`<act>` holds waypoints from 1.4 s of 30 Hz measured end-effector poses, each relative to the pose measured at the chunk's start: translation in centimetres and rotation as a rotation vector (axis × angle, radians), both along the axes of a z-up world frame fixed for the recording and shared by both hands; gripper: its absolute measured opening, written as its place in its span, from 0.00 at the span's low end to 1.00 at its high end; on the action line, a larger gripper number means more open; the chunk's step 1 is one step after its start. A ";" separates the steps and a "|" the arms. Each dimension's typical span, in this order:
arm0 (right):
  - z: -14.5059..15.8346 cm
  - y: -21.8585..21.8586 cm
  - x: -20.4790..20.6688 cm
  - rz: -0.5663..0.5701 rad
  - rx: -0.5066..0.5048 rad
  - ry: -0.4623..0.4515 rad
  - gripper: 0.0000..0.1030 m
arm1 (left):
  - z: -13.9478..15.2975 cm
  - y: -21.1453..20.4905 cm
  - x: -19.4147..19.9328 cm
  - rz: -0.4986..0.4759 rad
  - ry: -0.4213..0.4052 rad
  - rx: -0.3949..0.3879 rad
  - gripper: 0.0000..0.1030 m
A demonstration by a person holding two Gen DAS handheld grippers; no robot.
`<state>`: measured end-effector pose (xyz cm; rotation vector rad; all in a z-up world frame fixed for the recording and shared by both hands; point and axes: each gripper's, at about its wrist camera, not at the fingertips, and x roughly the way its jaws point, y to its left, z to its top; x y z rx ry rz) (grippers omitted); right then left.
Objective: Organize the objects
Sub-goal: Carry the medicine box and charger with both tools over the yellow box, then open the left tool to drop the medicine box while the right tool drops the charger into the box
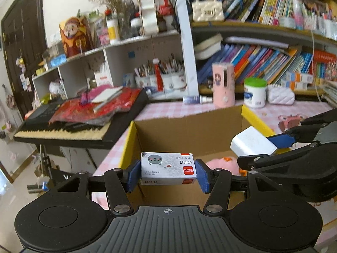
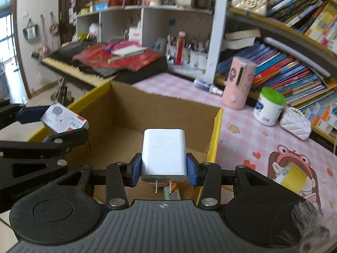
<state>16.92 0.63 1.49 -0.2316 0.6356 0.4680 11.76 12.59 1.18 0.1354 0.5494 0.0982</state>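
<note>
My left gripper [image 1: 168,174] is shut on a small staple box [image 1: 168,166] with a cat picture and holds it above the near edge of an open cardboard box [image 1: 189,126]. My right gripper [image 2: 164,168] is shut on a white plug charger [image 2: 163,151], prongs toward the camera, over the same cardboard box [image 2: 147,109]. Each gripper shows in the other view: the right with the charger [image 1: 252,142], the left with the staple box [image 2: 63,120]. A pink plush toy [image 1: 221,164] lies inside the box.
The box stands on a pink checked desk [image 2: 252,139]. Behind it stand a pink cylinder [image 1: 223,84], a green-lidded jar [image 1: 254,92], a white quilted pouch [image 1: 281,94] and a spray bottle [image 1: 195,99]. A yellow tape roll [image 2: 293,178] lies at right. A keyboard [image 1: 63,130] stands left.
</note>
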 end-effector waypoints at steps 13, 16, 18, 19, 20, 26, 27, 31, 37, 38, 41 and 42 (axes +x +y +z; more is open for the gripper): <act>-2.9 2.0 3.0 0.135 -0.133 0.069 0.40 | -2.9 1.3 3.1 0.052 0.148 -0.042 0.53; -3.1 2.3 3.1 0.137 -0.155 0.061 0.40 | -3.1 1.0 3.1 0.050 0.146 -0.025 0.53; -3.1 2.3 3.2 0.138 -0.164 0.059 0.40 | -3.1 1.0 3.1 0.048 0.146 -0.022 0.53; -3.2 2.4 3.2 0.137 -0.166 0.058 0.40 | -3.2 0.9 3.1 0.049 0.145 -0.021 0.53; -3.2 2.4 3.2 0.135 -0.168 0.057 0.40 | -3.1 0.9 3.1 0.050 0.144 -0.021 0.53; -3.1 2.3 3.0 0.107 -0.152 0.056 0.41 | -2.5 1.3 2.5 0.060 0.130 -0.047 0.56; -2.9 2.2 2.9 0.101 -0.135 0.063 0.41 | -2.3 1.3 2.2 0.064 0.119 -0.046 0.60; -2.1 1.7 2.1 0.071 -0.093 0.041 0.43 | -1.1 1.4 0.9 0.086 0.063 -0.051 0.69; -0.4 1.0 -0.2 0.010 -0.039 -0.036 0.52 | 0.3 1.5 -1.6 0.107 -0.004 -0.085 0.74; -0.2 0.9 -0.6 -0.002 -0.032 -0.049 0.55 | 0.4 1.6 -2.1 0.112 -0.010 -0.091 0.77; 0.2 0.5 -2.1 -0.039 -0.021 -0.082 0.59 | 0.4 1.7 -3.7 0.116 -0.022 -0.114 0.82; 0.3 0.4 -2.7 -0.048 -0.019 -0.091 0.60 | 0.4 1.7 -4.2 0.115 -0.021 -0.118 0.82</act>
